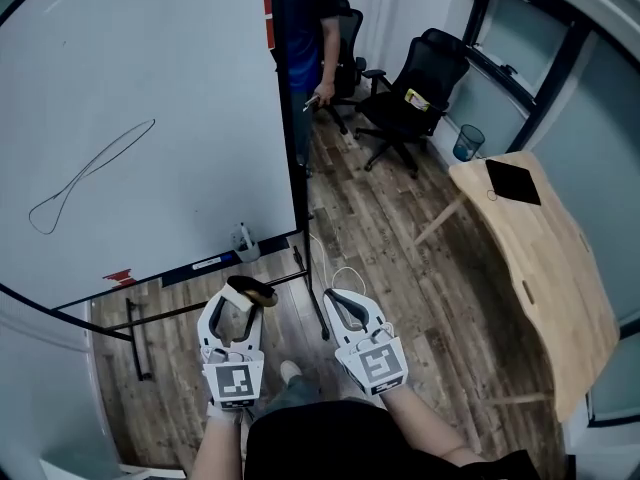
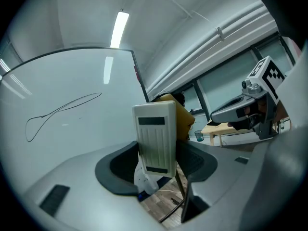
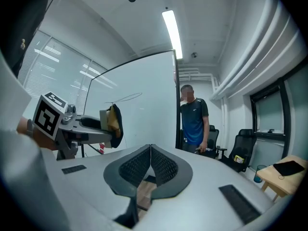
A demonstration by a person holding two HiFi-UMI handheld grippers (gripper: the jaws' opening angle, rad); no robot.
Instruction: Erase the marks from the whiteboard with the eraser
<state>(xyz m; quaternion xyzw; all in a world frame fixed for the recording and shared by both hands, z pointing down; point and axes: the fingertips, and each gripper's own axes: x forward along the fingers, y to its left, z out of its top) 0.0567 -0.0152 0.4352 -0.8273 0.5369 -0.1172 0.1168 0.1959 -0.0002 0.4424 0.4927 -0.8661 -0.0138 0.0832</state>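
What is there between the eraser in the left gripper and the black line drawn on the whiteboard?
In the head view, the board's bottom ledge and bare whiteboard surface separate the eraser from the line.

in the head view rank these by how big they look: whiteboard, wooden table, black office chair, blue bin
1. whiteboard
2. wooden table
3. black office chair
4. blue bin
The chair and bin stand farther from the camera, so their true sizes are unsure.
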